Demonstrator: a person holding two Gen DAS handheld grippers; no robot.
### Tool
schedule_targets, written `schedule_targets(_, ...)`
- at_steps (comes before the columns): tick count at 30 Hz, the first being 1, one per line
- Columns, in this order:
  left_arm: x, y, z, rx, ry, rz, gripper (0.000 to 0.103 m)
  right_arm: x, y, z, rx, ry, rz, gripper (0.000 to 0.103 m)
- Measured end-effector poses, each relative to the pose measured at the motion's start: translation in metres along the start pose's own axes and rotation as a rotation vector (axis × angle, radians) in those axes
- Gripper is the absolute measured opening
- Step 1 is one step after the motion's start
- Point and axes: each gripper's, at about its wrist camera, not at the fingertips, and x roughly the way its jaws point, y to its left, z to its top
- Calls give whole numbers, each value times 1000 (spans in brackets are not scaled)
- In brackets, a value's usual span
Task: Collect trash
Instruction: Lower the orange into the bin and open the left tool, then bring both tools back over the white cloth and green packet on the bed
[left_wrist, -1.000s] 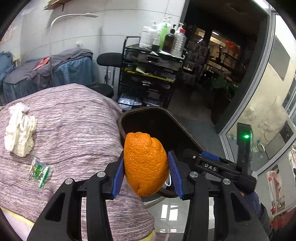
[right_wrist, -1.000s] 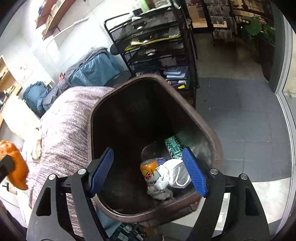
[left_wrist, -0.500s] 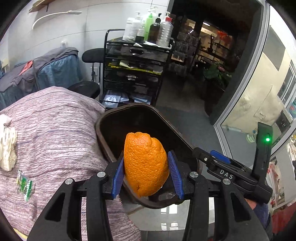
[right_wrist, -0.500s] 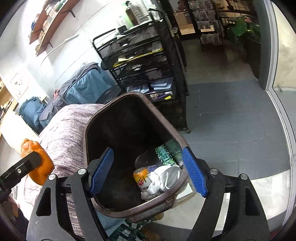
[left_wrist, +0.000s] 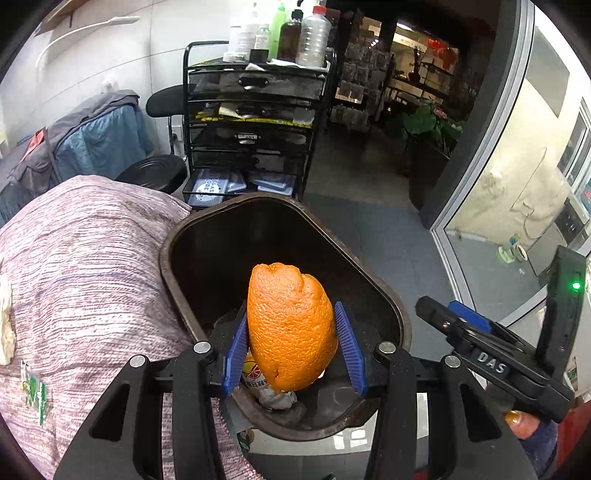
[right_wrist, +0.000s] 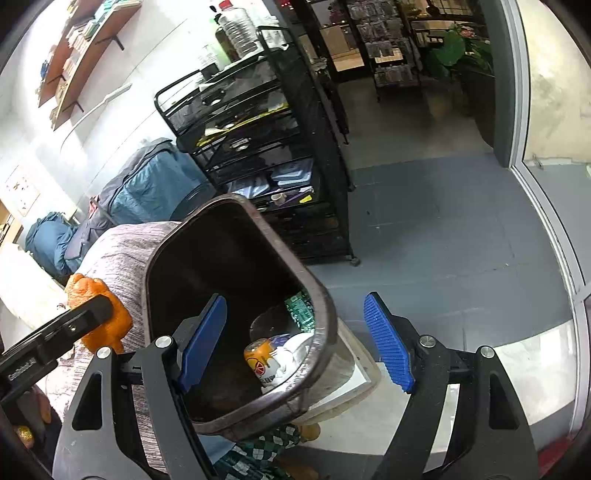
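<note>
The left gripper (left_wrist: 291, 347) is being held clamped, tilted downward; the right gripper (right_wrist: 295, 341) is being held wide-jawed, tilted downward.

Orange peel piece (left_wrist: 291, 328): pitted, dimpled rind, slight sheen; clamped between the left gripper's (left_wrist: 291, 341) ribbed blue plastic pads (left_wrist: 349, 347).

Dark brown plastic bin (left_wrist: 373, 273), just beyond those pads: smooth inner walls, dull sheen, scuffed rim.

Mauve-and-white striped woven cloth (left_wrist: 85, 266), left of the left gripper: coarse, ribbed weave, matt.

Black metal mesh trolley (left_wrist: 255, 122), beyond the bin: perforated drawer fronts, matt finish.

Right gripper (right_wrist: 295, 341): matt black plastic arms with bright metal screws, ridged blue pads (right_wrist: 388, 345) standing apart with the bin rim between them.

Yellow printed can (right_wrist: 260, 363), inside the bin: glossy label.

Grey floor tiles (right_wrist: 443, 236), beyond the right gripper: smooth, matt.
</note>
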Motion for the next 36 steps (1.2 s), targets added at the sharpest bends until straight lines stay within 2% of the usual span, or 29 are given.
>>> schedule_targets(8, 18, -5, 4, 12, 28, -4, 44, 1, -9, 1, 12, 4, -13, 77)
schedule_targets(10, 21, -5, 3, 8, 37, -8, 49, 0, -10, 0, 14, 6, -16, 77)
schedule_targets(12, 21, -4, 4, 3, 33, -9, 59, 0, -11, 0, 16, 8, -19, 77)
schedule_targets(14, 16, -3, 3, 4, 11, -6, 70, 1, -12, 0, 18, 9, -21, 77)
schedule_targets(20, -3, -7, 1, 17, -55, -7, 87, 4, -11, -3, 16, 19, -15, 77)
schedule_targets(27, -36, -12, -8, 40, -141, -10, 92, 5, -4, -5, -1, 26, 0, 77)
schedule_targets(36, -79, 2, -22, -11, -228, -40, 97, 1, 16, -6, -42, 18, 50, 77)
